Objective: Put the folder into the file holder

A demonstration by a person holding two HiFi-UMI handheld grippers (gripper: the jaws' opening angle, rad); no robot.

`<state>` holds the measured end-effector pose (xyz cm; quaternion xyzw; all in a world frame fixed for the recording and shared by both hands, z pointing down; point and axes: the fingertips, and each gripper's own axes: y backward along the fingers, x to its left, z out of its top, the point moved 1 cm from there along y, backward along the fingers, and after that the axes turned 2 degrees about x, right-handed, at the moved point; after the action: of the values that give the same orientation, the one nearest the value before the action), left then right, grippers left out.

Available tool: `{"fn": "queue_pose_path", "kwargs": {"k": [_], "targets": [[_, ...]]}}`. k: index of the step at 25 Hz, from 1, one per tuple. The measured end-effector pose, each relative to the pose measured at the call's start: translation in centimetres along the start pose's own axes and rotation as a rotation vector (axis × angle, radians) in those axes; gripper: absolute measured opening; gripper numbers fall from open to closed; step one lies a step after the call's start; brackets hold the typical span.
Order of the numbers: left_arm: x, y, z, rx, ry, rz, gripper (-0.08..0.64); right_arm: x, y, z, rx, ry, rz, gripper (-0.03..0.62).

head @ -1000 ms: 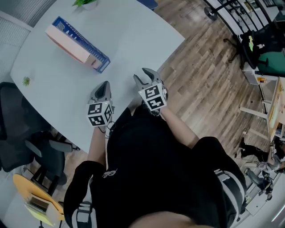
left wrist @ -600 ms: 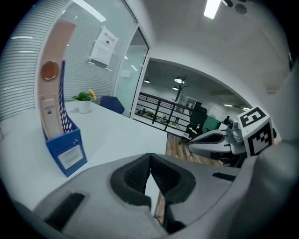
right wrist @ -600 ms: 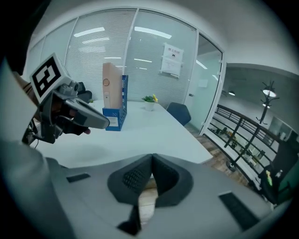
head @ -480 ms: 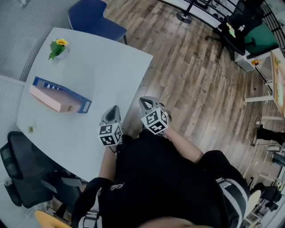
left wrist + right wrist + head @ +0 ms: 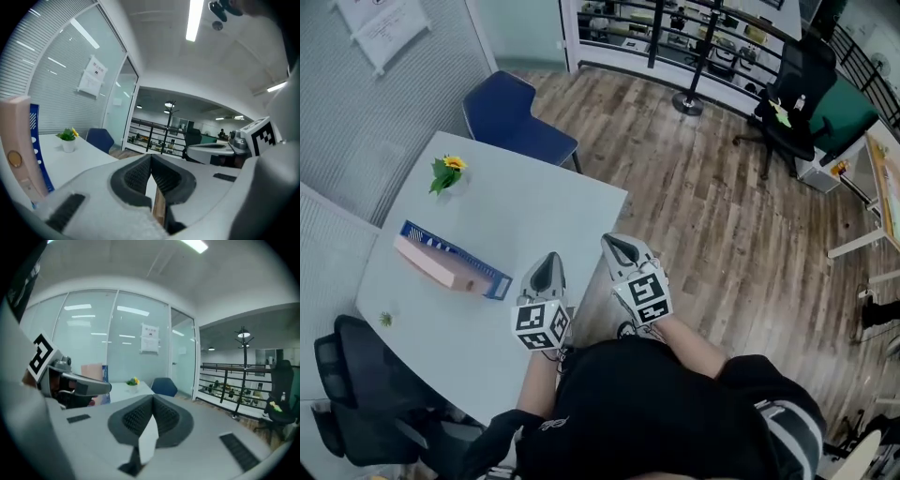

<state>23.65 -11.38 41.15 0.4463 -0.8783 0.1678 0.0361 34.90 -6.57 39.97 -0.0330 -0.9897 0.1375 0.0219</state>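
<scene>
Pink folder (image 5: 16, 140) against blue file holder (image 5: 38, 154), cut off in left gripper view

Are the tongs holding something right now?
No, nothing is held. The left tongs and the right tongs are both shut, with nothing between their tips.

Plastic file holder (image 5: 457, 253), matt table (image 5: 525, 220)
</scene>
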Motion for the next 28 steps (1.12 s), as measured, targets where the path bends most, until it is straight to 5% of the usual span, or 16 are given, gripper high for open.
{"fn": "queue_pose_path", "kwargs": {"k": [4, 8, 28], "targets": [[-0.7, 2.3, 7.5, -0.157, -0.107, 0.016, 0.006, -0.1, 1.2, 6.7, -0.164, -0.005, -0.014, 0.005], [-0.8, 4.2, 10.7, -0.244, -0.157, 0.057, 0.006, 1.1, 1.7, 10.2, -0.239, 0.02, 0.001, 0.005], [2.0, 6.7, 8.9, -0.221, -0.158, 0.195, 0.005, 3.4, 0.4, 9.5, -0.238, 0.065, 0.013, 0.003]]}}
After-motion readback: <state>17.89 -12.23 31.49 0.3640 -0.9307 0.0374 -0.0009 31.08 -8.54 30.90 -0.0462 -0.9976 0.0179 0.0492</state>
